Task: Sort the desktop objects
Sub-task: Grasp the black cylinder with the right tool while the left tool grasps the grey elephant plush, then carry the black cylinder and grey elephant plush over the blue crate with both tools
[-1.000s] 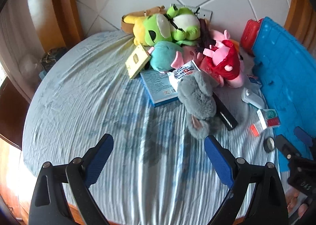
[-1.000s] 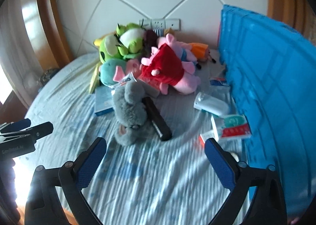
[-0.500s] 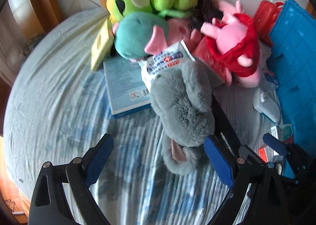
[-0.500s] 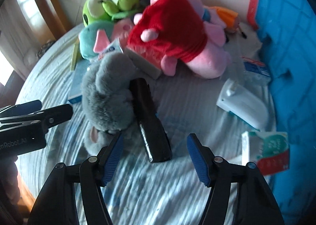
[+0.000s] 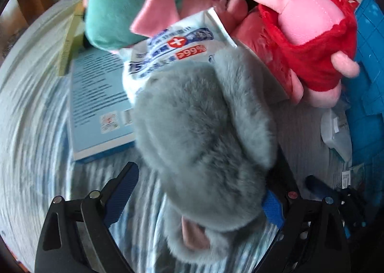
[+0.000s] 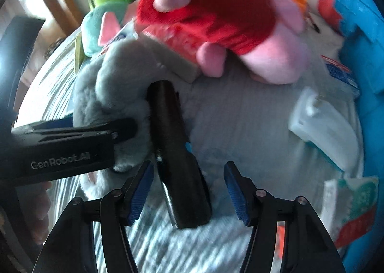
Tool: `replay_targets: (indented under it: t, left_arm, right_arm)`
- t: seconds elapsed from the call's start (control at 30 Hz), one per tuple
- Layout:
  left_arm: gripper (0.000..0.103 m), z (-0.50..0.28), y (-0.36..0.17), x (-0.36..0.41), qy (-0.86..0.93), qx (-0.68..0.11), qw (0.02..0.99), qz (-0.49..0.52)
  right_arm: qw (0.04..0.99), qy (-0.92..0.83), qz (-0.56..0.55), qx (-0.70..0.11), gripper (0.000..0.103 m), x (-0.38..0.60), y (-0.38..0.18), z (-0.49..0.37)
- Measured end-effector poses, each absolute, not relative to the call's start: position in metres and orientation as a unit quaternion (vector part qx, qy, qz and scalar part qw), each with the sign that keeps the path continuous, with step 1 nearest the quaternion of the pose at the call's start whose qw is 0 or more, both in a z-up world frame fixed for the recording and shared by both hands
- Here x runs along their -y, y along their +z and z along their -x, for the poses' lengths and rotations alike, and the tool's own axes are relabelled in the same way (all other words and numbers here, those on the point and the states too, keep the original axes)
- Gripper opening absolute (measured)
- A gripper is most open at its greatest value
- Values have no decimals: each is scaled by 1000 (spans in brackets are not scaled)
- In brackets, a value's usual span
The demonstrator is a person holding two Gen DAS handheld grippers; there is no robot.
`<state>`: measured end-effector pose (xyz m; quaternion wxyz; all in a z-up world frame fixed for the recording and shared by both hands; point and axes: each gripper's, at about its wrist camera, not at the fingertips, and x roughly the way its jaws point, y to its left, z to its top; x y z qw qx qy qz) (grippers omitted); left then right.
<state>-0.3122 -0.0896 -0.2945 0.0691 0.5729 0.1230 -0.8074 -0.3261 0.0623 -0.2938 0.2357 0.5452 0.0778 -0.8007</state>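
Nothing looks sorted yet: left gripper spread wide around the grey plush, right gripper wide astride the black case beside it, pile untouched behind.

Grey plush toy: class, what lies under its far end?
The grey plush toy overlaps a white wipes packet and a blue book. How much of either continues beneath it stays hidden.

home | plush toys heaped on striped tablecloth (tiled wall)
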Motion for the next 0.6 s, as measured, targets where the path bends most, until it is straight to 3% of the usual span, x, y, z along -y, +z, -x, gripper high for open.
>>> replay_targets:
  t: [0.07, 0.13, 0.17, 0.2, 0.6]
  left_arm:
    - [90, 316, -298, 88, -810, -113, 69, -572]
    - [75, 317, -300, 88, -813, -102, 70, -570]
    - [62, 315, -298, 88, -815, -93, 72, -567]
    - [53, 314, -296, 89, -816, -90, 72, -567]
    - [49, 256, -251, 104, -817, -71, 74, -568]
  right_arm:
    - [232, -802, -543, -91, 60, -57, -299, 329]
    - [234, -803, -540, -94, 58, -54, -301, 332]
    - [236, -804, -538, -94, 53, -53, -302, 332]
    - [236, -803, -539, -93, 39, -53, -301, 332]
    - [255, -797, -544, -56, 35, -54, -279, 303]
